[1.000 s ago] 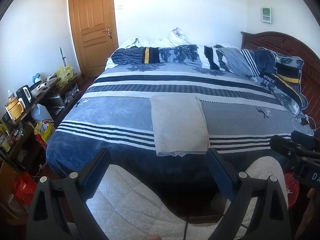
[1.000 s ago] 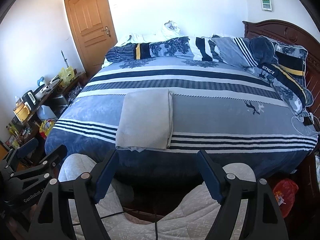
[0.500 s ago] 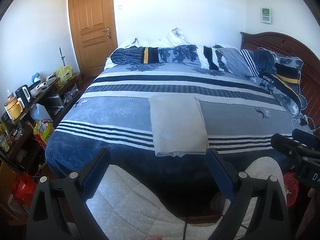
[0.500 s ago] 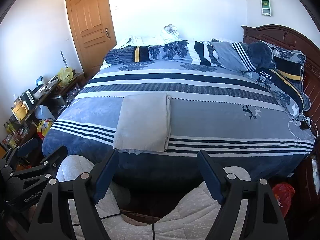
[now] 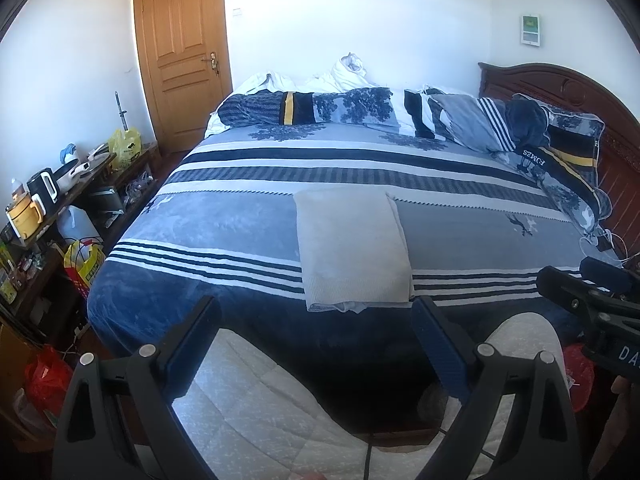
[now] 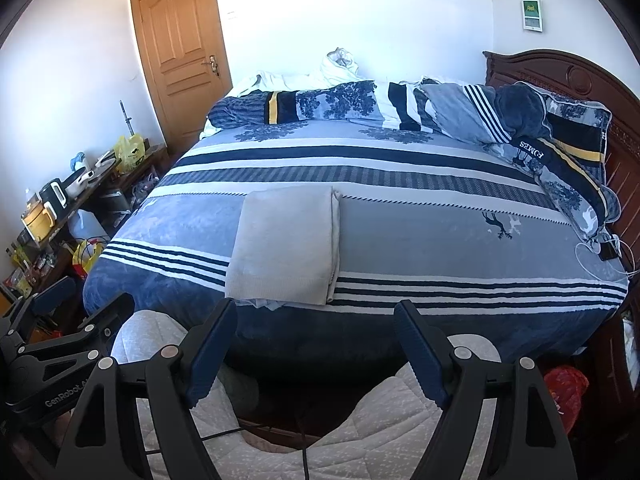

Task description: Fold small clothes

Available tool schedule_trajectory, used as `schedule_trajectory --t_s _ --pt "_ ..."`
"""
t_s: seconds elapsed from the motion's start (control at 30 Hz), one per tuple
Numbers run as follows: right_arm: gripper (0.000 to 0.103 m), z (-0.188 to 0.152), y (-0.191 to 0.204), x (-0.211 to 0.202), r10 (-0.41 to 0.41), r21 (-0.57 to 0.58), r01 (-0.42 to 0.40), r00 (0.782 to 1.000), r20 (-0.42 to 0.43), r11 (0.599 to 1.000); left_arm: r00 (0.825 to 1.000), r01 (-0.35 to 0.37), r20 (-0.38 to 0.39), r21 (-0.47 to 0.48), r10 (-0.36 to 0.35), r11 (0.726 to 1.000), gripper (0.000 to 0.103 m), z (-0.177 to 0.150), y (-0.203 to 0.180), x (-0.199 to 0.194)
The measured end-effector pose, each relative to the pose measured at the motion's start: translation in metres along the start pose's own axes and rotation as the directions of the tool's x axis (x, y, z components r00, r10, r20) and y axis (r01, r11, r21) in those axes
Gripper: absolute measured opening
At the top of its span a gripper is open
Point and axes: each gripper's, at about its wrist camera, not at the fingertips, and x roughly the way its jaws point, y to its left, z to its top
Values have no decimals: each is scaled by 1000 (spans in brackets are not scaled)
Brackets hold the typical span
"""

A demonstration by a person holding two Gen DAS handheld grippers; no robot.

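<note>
A folded beige knit garment (image 5: 352,248) lies flat near the front edge of the striped blue bed (image 5: 224,232); a bit of white cloth pokes out under its near end. It also shows in the right wrist view (image 6: 286,242). My left gripper (image 5: 316,324) is open and empty, held back from the bed above the person's quilted-trousered knees. My right gripper (image 6: 316,320) is open and empty too, also short of the bed edge. Each gripper shows at the side of the other's view.
Pillows and a rolled duvet (image 5: 360,108) lie along the far side, a dark wooden headboard (image 5: 560,84) at right. A cluttered side table (image 5: 48,200) and bags stand at left by a wooden door (image 5: 182,52). A phone on a cable (image 6: 608,254) lies at the bed's right edge.
Both grippers have drawn back slightly from the bed and stay open. The folded garment has not moved.
</note>
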Motion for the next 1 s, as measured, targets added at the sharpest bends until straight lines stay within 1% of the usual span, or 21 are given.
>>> schedule_trajectory --t_s 0.37,0.57,0.8,1.0 --pt "84 -2 3 1 -1 1 1 1000 -1 1000 1000 -3 -5 8 3 1000 95 -1 -1 2" --pt "84 -2 1 2 -3 8 3 1000 1 1000 1000 -1 -17 3 1 1000 95 -1 8 13" --pt "84 -1 -7 28 13 40 -11 999 -43 999 998 6 -56 -10 -7 1000 95 2 14 38" --pt "84 7 -21 50 15 74 -11 999 -43 997 998 7 -57 -3 -7 1000 95 11 13 61"
